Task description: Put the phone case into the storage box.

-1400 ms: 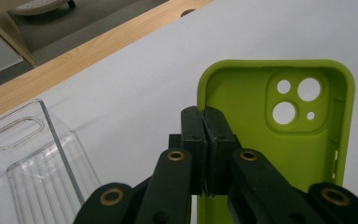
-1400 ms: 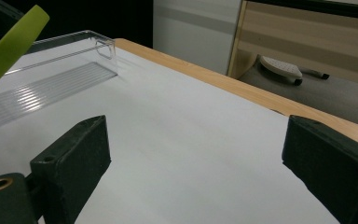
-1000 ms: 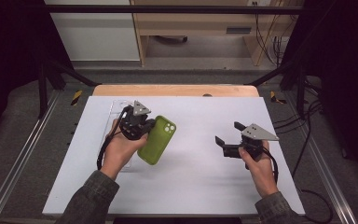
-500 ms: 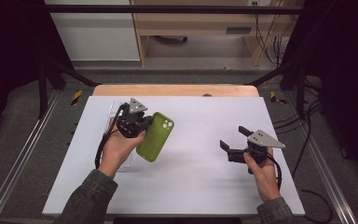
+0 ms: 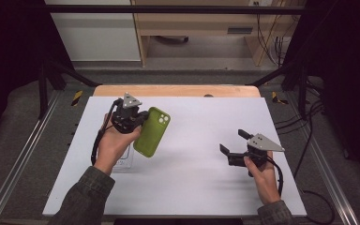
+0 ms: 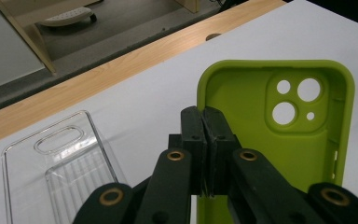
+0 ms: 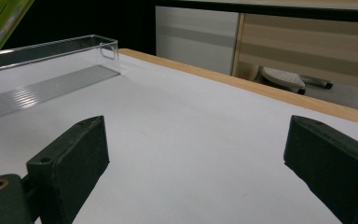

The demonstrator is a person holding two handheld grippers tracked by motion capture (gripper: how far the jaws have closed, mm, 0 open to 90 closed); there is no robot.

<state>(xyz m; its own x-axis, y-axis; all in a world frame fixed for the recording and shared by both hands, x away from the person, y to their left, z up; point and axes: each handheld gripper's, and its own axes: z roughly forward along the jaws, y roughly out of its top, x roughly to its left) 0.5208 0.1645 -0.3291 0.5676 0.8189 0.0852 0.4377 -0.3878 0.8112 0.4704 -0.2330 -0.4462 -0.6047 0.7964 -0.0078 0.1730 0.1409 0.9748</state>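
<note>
A green phone case (image 5: 152, 131) hangs above the white table, its hollow inside facing up and its camera cut-outs at the far end. My left gripper (image 5: 138, 123) is shut on the case's long left edge. In the left gripper view the jaws pinch the rim of the green phone case (image 6: 279, 135) at the left gripper (image 6: 205, 140). My right gripper (image 5: 233, 145) hovers low over the right side of the table with its jaws wide apart. Nothing sits between the jaws of the right gripper (image 7: 196, 158).
A clear plastic tray (image 5: 123, 159) lies on the table under my left hand; the clear tray (image 6: 56, 163) looks empty, and so does the clear tray (image 7: 42, 65). The white table top (image 5: 192, 187) ends at a wooden strip (image 5: 178, 90) along the far edge.
My left gripper has lifted the green case slightly away from me and tilted it more upright. My right gripper has drifted a little toward me and lower.
</note>
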